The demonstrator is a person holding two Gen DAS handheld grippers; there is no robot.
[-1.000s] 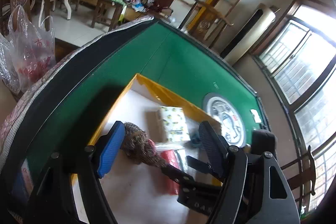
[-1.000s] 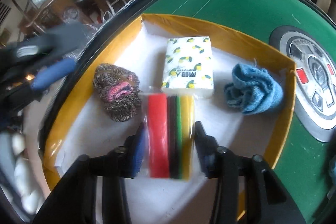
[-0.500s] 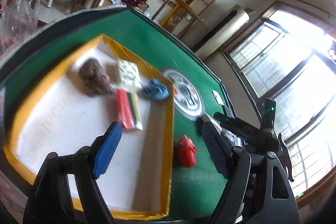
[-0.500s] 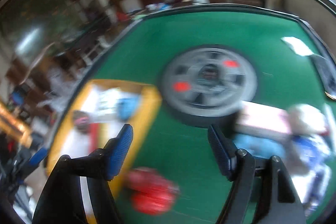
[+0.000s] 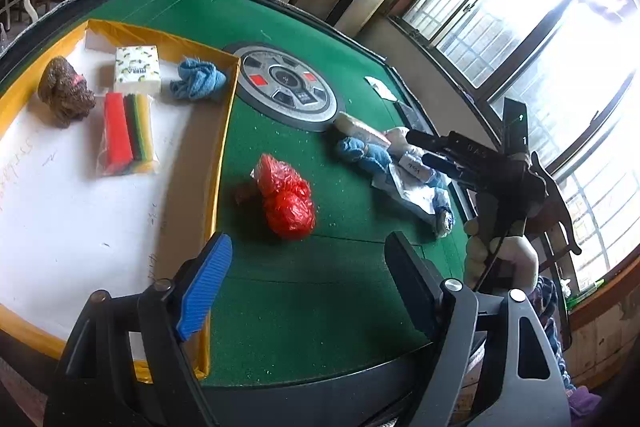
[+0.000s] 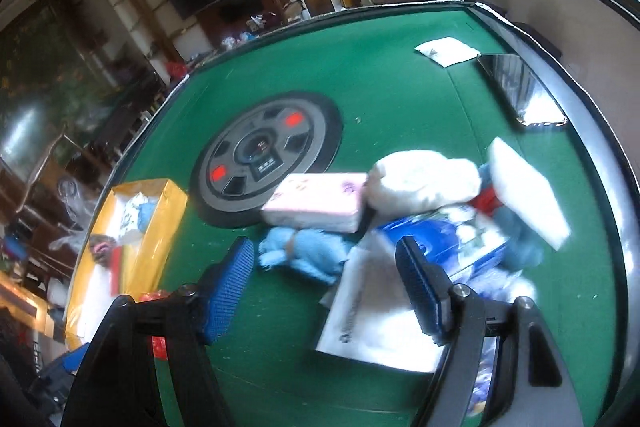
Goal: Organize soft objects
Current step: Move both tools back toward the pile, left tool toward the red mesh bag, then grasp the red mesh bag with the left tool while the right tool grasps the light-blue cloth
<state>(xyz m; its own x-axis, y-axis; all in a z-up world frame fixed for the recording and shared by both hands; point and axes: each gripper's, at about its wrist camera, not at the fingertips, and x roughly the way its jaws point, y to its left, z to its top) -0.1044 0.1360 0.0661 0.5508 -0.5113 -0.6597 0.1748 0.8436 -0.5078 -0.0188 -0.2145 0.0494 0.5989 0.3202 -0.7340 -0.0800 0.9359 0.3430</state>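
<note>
A yellow-walled tray [image 5: 224, 131] lies on the green table and holds a brown knitted item [image 5: 64, 93], a tissue pack [image 5: 137, 69], a blue cloth [image 5: 196, 83] and a pack of coloured sponges [image 5: 126, 133]. A red plastic bag [image 5: 286, 197] lies on the felt right of the tray. My left gripper [image 5: 308, 287] is open and empty, held above the table's near edge. My right gripper [image 6: 326, 291] is open and empty above a pile: pink tissue pack [image 6: 316, 201], light blue cloth [image 6: 304, 253], white soft bundle [image 6: 424, 179], white packet [image 6: 376, 315].
A round grey control panel [image 5: 288, 89] is set in the table's middle. A phone [image 6: 520, 89] and a white paper [image 6: 446, 51] lie near the far right edge. The right gripper shows in the left wrist view [image 5: 416, 147]. Chairs and furniture stand beyond the table.
Both grippers have pulled back from the tray. The left let go of the brown knitted item; the right let go of the sponge pack and swung right over the pile.
</note>
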